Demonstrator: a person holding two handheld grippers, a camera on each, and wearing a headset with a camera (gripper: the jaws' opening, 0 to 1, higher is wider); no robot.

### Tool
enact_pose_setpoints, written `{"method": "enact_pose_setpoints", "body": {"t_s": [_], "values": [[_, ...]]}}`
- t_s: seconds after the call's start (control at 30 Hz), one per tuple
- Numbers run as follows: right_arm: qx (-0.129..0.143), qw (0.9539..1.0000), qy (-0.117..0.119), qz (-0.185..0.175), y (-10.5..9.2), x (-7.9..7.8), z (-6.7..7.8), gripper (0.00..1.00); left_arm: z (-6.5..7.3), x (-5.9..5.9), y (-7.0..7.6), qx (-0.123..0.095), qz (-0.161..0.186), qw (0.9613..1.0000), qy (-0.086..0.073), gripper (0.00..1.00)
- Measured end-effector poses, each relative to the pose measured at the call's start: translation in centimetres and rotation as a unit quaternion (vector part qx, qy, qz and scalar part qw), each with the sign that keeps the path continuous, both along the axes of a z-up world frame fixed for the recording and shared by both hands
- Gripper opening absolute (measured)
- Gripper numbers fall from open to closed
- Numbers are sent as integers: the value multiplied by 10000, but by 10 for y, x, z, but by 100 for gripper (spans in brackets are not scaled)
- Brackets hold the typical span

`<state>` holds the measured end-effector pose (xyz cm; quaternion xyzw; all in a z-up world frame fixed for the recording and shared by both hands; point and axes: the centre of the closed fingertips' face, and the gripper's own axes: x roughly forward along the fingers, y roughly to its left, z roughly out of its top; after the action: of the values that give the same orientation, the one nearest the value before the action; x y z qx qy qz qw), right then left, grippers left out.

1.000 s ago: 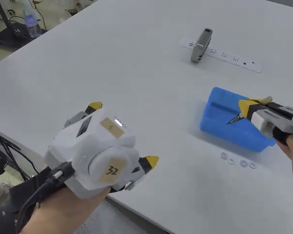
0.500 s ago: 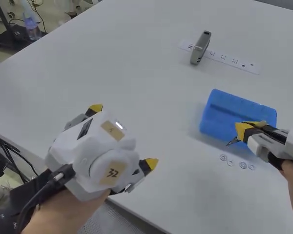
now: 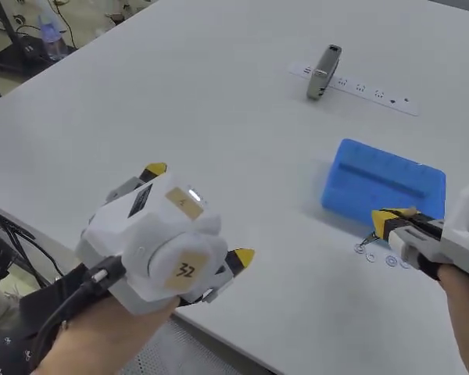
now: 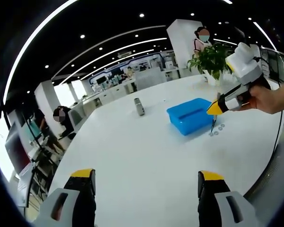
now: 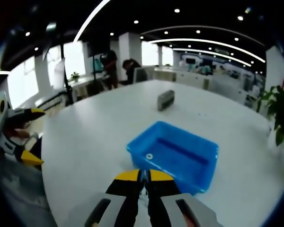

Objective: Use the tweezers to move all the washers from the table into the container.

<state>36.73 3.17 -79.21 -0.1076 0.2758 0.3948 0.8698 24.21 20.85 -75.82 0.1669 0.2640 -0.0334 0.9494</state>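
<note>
The blue container [image 3: 383, 183] sits on the white table at the right; one washer [image 5: 149, 156] lies inside it. Several washers [image 3: 381, 258] lie in a row on the table just in front of the container. My right gripper [image 3: 391, 223] is shut on thin tweezers [image 3: 367, 239], whose tips point down at the leftmost washers. In the left gripper view the right gripper [image 4: 215, 108] holds the tweezers [image 4: 212, 125] above the washers [image 4: 217, 130]. My left gripper [image 3: 197, 212] hovers open near the table's front edge, far left of the container [image 4: 191, 116], holding nothing.
A white power strip [image 3: 363, 91] with a grey device [image 3: 322, 72] standing on it lies at the back of the table. The table's front edge [image 3: 242, 351] runs below the left gripper. A potted plant [image 4: 210, 59] stands beyond the table.
The right gripper with the tweezers has come back from above the container toward me and lowered to the washers in front of it. The left gripper has stayed put.
</note>
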Motion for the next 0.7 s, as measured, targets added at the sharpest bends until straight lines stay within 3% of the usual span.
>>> {"method": "enact_pose_setpoints", "body": {"t_s": [0.33,0.7], "values": [[-149,9999,9,-17,-3,4,-10,2,-1,0,0,30,-15,10000,21,91],[-181,9998,-45,-30,-2,6,-9,2,-2,0,-1,60,-35,10000,59,90]]}}
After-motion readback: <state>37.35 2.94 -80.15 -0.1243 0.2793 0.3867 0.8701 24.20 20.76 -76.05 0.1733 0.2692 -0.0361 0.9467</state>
